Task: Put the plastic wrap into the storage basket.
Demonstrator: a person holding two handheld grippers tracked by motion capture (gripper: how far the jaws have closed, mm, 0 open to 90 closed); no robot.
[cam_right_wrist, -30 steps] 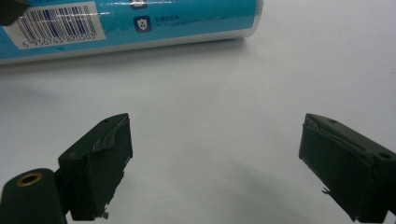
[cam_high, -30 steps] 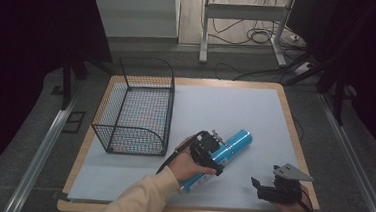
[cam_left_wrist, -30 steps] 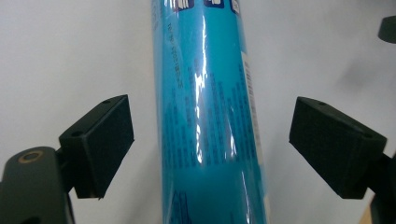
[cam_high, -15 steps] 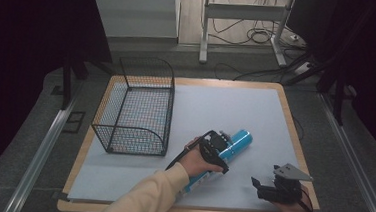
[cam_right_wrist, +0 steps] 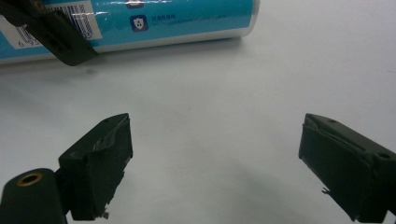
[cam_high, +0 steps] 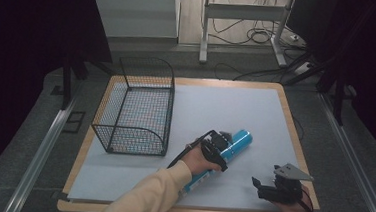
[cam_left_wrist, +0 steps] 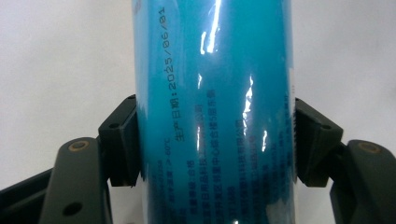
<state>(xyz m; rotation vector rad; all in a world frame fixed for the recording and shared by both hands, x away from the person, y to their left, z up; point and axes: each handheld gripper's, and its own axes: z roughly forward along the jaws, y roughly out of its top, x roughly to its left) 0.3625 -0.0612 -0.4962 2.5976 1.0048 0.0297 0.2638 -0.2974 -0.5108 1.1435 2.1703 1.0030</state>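
A long blue tube [cam_high: 240,138] with printed text lies slanted on the white sheet [cam_high: 226,103]. My left gripper [cam_high: 221,149] sits over its middle. In the left gripper view both pads [cam_left_wrist: 123,140] press the tube's [cam_left_wrist: 215,93] sides; the jaws have just been closing on it. My right gripper [cam_high: 259,187] rests near the front right edge, apart from the tube. Its jaws [cam_right_wrist: 215,163] stand wide open over bare sheet, and the tube's end [cam_right_wrist: 163,23] lies beyond them.
A black wire basket [cam_high: 138,110] stands on the left half of the table, with nothing visible in it. The wooden table edge [cam_high: 294,138] frames the sheet. Dark floor, metal rails and cables surround the table.
My left hand has shifted a little right and lower onto the tube, and its jaws have come in against the tube's sides. The right hand and the tube have stayed put.
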